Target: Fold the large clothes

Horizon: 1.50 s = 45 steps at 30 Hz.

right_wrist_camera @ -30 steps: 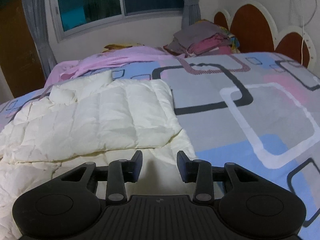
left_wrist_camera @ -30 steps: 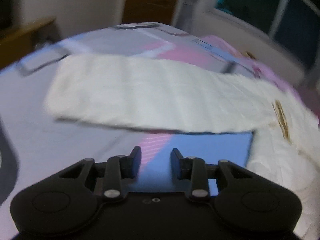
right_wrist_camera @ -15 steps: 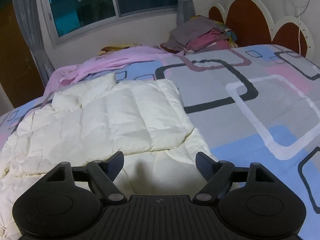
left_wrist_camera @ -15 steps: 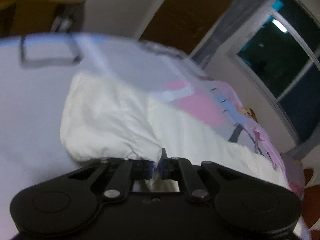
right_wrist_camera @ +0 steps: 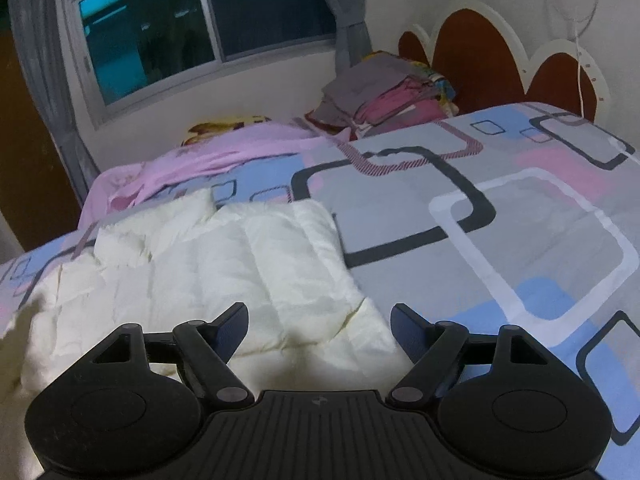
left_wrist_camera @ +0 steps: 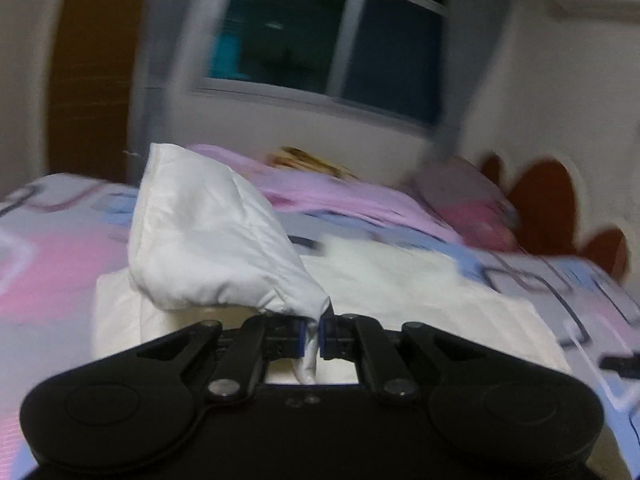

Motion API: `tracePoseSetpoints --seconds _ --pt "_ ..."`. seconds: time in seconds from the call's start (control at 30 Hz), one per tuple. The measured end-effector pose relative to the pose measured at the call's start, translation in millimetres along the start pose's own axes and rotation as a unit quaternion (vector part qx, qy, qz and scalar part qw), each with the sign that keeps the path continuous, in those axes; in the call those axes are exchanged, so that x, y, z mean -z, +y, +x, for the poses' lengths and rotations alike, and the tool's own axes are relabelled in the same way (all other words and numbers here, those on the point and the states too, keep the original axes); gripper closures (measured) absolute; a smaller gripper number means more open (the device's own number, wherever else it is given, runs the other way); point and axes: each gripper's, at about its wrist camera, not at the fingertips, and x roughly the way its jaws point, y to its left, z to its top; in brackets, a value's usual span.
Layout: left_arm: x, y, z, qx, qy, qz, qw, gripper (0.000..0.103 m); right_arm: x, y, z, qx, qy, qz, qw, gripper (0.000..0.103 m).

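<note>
Left wrist view: left gripper (left_wrist_camera: 313, 334) fingers pinch puffy white jacket (left_wrist_camera: 208, 240) corner, lifted off bed (left_wrist_camera: 48, 248). Right gripper (right_wrist_camera: 319, 330) fingers spread wide. Jacket looks soft, light, floppy; grab edges.

Dim bluish light, left view motion-blurred

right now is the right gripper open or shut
Open: the right gripper has its jaws spread wide over the cream jacket, gripping nothing.

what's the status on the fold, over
Left gripper shut on cream quilted puffer jacket, end lifted. Right gripper open above it. Nothing in the way.
</note>
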Motion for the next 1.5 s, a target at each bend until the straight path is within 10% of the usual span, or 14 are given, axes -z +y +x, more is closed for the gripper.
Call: tracePoseSetpoints --seconds 0.5,0.67,0.8,0.97,1.17,1.27,1.5 --pt "50.2 -180.9 108.9 0.112 0.101 0.147 0.9776 0.091 -17.8 -72.3 17.2 -0.004 0.008 0.07 0.997 0.025" --pt "64.6 -190.7 96.9 0.145 0.103 0.17 0.9693 0.016 -24.5 -83.0 20.6 -0.027 0.012 0.103 0.994 0.024" --pt "60.4 -155.0 62.0 0.148 0.079 0.149 0.9745 0.031 -27.1 -70.5 30.7 -0.06 0.021 0.104 0.993 0.024" --pt "49.0 -58.1 30.5 0.041 0.069 0.084 0.9932 0.046 -26.4 -37.5 56.0 -0.103 0.036 0.08 0.991 0.024" --pt "37.9 21.6 33.1 -0.028 0.088 0.039 0.995 0.05 -26.9 -12.3 99.0 -0.125 0.068 0.094 0.985 0.025" --pt "42.3 35.6 44.1 -0.033 0.101 0.043 0.9934 0.05 -29.0 1.6 107.4 -0.132 0.091 0.063 0.985 0.081" --pt "49.6 41.9 33.9 -0.028 0.097 0.042 0.994 0.05 -22.3 10.0 60.5 -0.132 0.06 0.017 0.989 0.095"
